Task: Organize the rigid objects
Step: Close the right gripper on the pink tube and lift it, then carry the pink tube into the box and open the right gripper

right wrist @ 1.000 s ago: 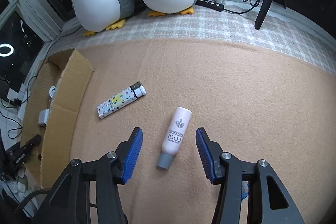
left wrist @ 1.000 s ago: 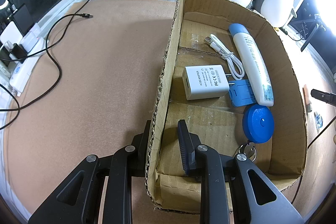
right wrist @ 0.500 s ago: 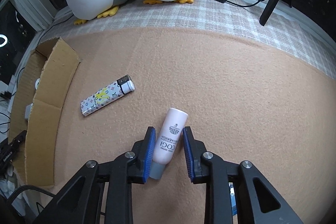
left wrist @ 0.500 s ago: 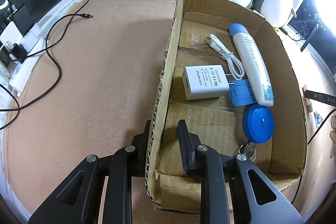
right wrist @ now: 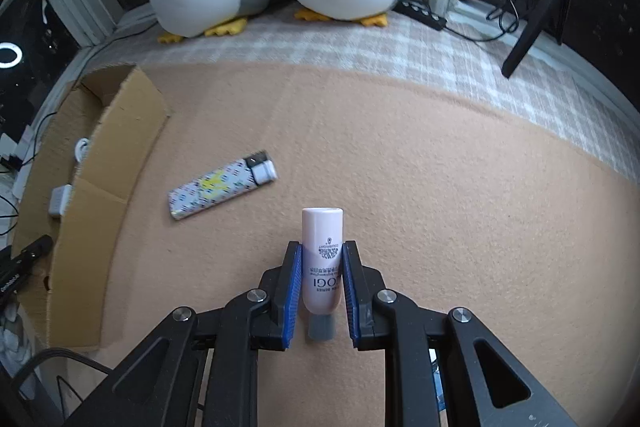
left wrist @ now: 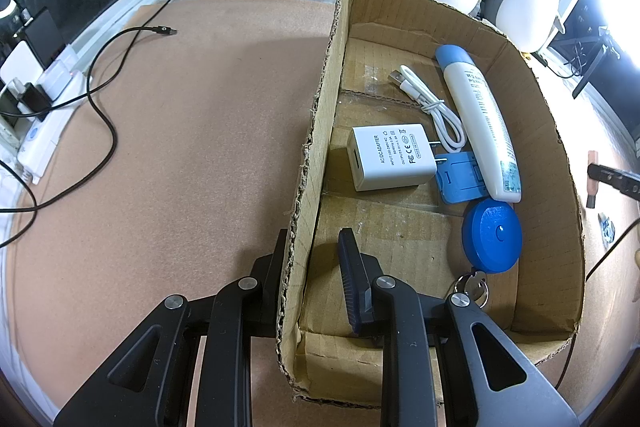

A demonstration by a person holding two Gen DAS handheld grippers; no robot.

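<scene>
pink bottle (right wrist: 322, 259) clamped between right gripper (right wrist: 320, 255) pads (cap rearward).

Charger (left wrist: 390, 155), ahead of the left tongs: "AC/DC ADAPTER", "FC", "CE".
Pink bottle (right wrist: 322, 259), between the right tongs' fingers: "OGI", "SERIES" upside down.

The pale pink bottle (right wrist: 322, 259) with a grey cap lies along the view, cap near. The patterned lighter (right wrist: 222, 189) lies flat to its far left. The cardboard box (left wrist: 554, 131) holds a white adapter (left wrist: 390, 157), white cable (left wrist: 430, 105), white tube (left wrist: 480, 119) and blue round case (left wrist: 492, 235).
</scene>
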